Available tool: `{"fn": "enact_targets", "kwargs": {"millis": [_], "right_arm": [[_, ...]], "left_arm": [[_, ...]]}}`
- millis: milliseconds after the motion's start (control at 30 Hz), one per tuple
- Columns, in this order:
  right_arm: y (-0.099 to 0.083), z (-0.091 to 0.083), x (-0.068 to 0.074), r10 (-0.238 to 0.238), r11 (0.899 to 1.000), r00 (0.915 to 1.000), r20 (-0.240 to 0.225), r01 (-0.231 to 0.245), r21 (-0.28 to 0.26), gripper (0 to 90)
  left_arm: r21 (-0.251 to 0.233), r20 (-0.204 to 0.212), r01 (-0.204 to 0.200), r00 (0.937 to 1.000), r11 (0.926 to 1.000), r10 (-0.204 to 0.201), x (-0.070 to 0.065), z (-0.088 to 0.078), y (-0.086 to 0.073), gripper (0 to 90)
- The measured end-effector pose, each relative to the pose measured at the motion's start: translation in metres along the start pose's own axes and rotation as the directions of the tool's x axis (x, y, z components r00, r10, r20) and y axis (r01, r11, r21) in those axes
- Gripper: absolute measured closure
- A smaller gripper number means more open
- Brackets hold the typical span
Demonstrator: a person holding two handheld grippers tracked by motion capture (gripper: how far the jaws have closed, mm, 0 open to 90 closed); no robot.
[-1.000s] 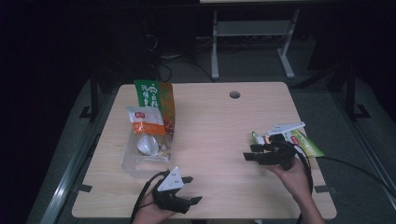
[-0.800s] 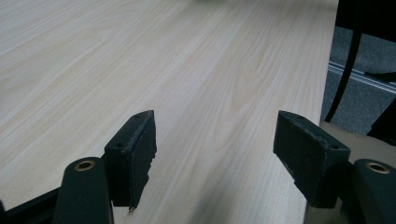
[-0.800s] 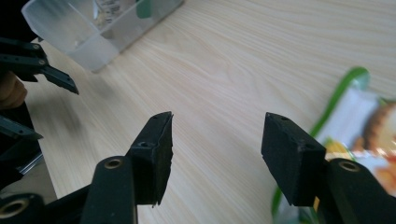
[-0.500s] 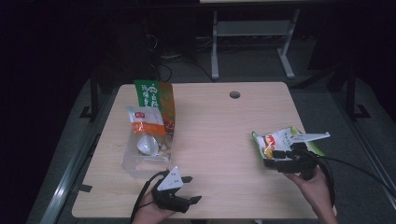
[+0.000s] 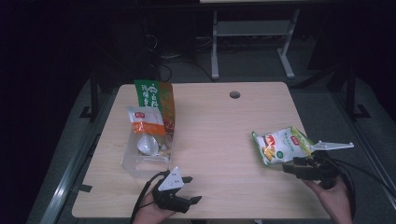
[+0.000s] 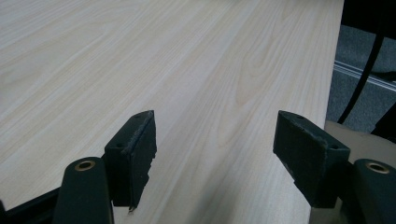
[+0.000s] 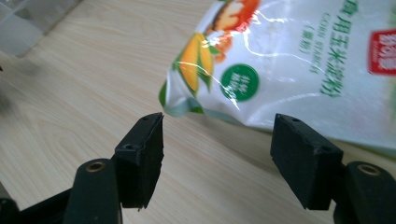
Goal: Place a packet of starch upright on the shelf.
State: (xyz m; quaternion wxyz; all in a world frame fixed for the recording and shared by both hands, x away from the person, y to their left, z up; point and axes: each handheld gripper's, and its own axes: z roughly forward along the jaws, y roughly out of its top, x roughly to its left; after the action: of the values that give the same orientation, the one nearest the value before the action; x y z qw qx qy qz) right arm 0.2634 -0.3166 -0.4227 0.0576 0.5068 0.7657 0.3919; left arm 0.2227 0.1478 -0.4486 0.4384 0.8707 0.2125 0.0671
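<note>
Now I see white-and-green shiny plastic snack bag [image 5: 281,146] lying flat near right edge of light wooden table [image 5: 219,126], let go. My right gripper [image 5: 290,167] just beside bag's near end, jaws just been opening, nothing between them. My left gripper [image 5: 190,189] at table's front edge, jaws wide apart, bare wood between. Clear plastic box [image 5: 142,161] sits near left edge.

Table [image 5: 215,135]: pale wood grain. Right-side bag [image 5: 281,146]: white, green edges, yellow corn picture, green round mark, red label. Standing bag [image 5: 156,100]: green top, orange-brown below. Pouch [image 5: 145,126]: white and orange. Container [image 5: 140,158]: clear. Both grippers' pads: black.
</note>
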Motion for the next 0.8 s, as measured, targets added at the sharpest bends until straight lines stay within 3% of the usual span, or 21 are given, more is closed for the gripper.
{"fn": "enact_targets", "kwargs": {"millis": [200,533,800], "right_arm": [[-0.008,-0.007,-0.014,0.021,1.0,0.9989,0.042,-0.021,-0.004,31.5],[-0.023,-0.017,-0.037,0.104,0.995,0.9904,0.091,-0.103,-0.016,30.9],[-0.014,-0.01,-0.059,0.175,0.984,0.9803,0.092,-0.171,-0.053,27.5]], "left_arm": [[0.001,0.002,-0.005,1.0,1.0,0.005,-0.002,0.001,0.0,29.6],[0.004,0.006,-0.012,0.9999,0.9999,0.012,-0.003,0.002,0.001,29.6],[0.007,0.007,-0.016,0.9998,0.9998,0.016,-0.004,0.002,0.001,29.6]]}}
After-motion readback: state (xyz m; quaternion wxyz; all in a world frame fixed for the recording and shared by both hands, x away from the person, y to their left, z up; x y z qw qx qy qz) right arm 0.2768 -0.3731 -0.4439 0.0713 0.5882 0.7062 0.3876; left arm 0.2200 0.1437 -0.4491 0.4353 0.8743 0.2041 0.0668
